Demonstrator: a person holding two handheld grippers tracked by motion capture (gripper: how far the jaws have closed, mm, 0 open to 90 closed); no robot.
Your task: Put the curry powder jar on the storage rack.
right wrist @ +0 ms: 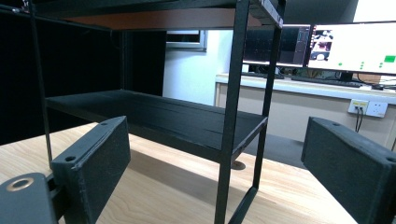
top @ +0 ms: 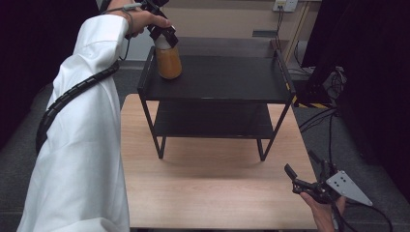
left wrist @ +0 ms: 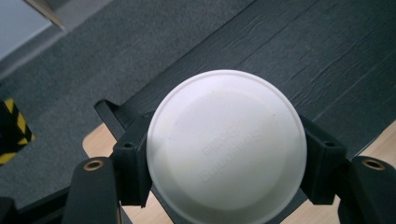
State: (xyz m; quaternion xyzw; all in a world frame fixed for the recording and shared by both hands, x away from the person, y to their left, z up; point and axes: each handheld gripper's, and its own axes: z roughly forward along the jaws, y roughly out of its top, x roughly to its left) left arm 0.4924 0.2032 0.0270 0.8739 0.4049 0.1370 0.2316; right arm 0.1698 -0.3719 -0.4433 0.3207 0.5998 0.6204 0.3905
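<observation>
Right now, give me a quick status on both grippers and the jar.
Left gripper shut on white lid of orange jar, top shelf. Right gripper open, empty, over table. Nothing in the way.

The person's left arm, in a white sleeve (top: 82, 140), reaches far forward and up. The left hand (top: 140, 19) holds the left tool (top: 163, 36), which points downward with its two black jaws closed tight on something round. The right hand (top: 326, 212) stays low and near, holding the right tool (top: 302, 166) with jaws wide apart and nothing between them.
</observation>
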